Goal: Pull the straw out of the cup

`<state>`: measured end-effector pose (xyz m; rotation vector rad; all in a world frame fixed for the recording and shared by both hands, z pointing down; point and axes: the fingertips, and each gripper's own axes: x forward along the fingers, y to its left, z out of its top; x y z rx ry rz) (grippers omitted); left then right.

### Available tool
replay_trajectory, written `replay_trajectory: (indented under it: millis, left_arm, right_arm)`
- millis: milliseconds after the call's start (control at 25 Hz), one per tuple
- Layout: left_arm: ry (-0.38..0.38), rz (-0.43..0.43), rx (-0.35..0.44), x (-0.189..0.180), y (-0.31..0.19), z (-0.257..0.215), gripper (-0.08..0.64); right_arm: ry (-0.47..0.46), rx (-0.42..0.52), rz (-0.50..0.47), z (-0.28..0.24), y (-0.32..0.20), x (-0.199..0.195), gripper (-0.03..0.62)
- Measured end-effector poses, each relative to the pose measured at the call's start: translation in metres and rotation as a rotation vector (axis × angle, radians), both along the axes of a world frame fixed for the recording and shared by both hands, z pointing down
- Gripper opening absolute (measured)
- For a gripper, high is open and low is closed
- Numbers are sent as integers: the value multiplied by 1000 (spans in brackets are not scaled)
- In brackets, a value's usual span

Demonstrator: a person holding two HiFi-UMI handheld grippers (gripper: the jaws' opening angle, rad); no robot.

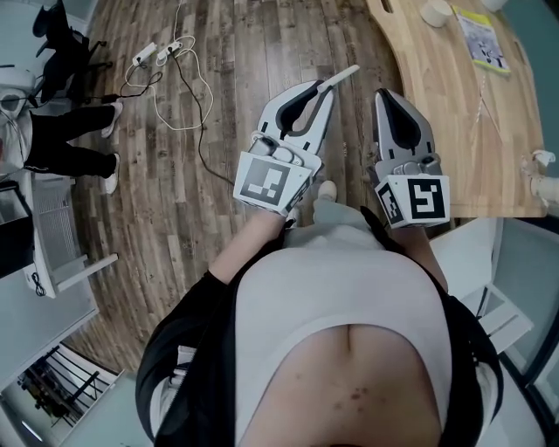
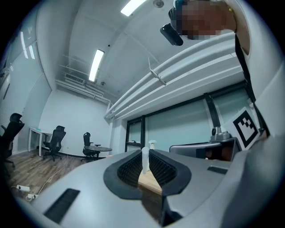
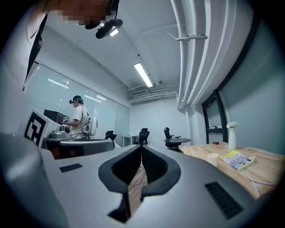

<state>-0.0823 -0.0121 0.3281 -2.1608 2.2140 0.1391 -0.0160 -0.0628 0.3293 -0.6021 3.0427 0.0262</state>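
Observation:
My left gripper [image 1: 325, 87] is shut on a white straw [image 1: 341, 77], whose end pokes out past the fingertips over the wooden floor. In the left gripper view the straw [image 2: 145, 160] stands upright, pinched between the dark pads [image 2: 133, 169]. My right gripper [image 1: 389, 96] is held beside the left one, its jaws shut with nothing between them; their tips meet in the right gripper view [image 3: 141, 147]. A small pale cup [image 1: 436, 12] stands on the wooden table [image 1: 437, 105] to the front right, apart from both grippers. The right gripper view shows this cup [image 3: 213, 159] too.
A yellow booklet [image 1: 483, 39] lies on the table and a white spray bottle [image 3: 231, 136] stands further back. Power strips and cables [image 1: 157, 52] lie on the floor at the left, near a seated person's legs [image 1: 70, 140]. Office chairs [image 2: 55, 141] stand beyond.

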Motion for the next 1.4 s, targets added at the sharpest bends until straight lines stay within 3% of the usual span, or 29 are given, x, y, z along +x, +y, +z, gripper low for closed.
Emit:
replay_trajectory:
  millis: [440, 800, 1160, 1400]
  left_arm:
    - [-56, -11, -126, 12, 82, 16, 50]
    - [-91, 19, -252, 48, 159, 34, 51]
    - [-74, 29, -281, 75, 222, 40, 49]
    - [-77, 26, -262, 97, 229, 33, 50]
  right_arm:
    - [67, 14, 5, 7, 92, 13, 30]
    - [82, 5, -10, 16, 176, 39, 31]
    - [105, -22, -13, 20, 242, 67, 31]
    - [105, -19, -30, 17, 251, 87, 31]
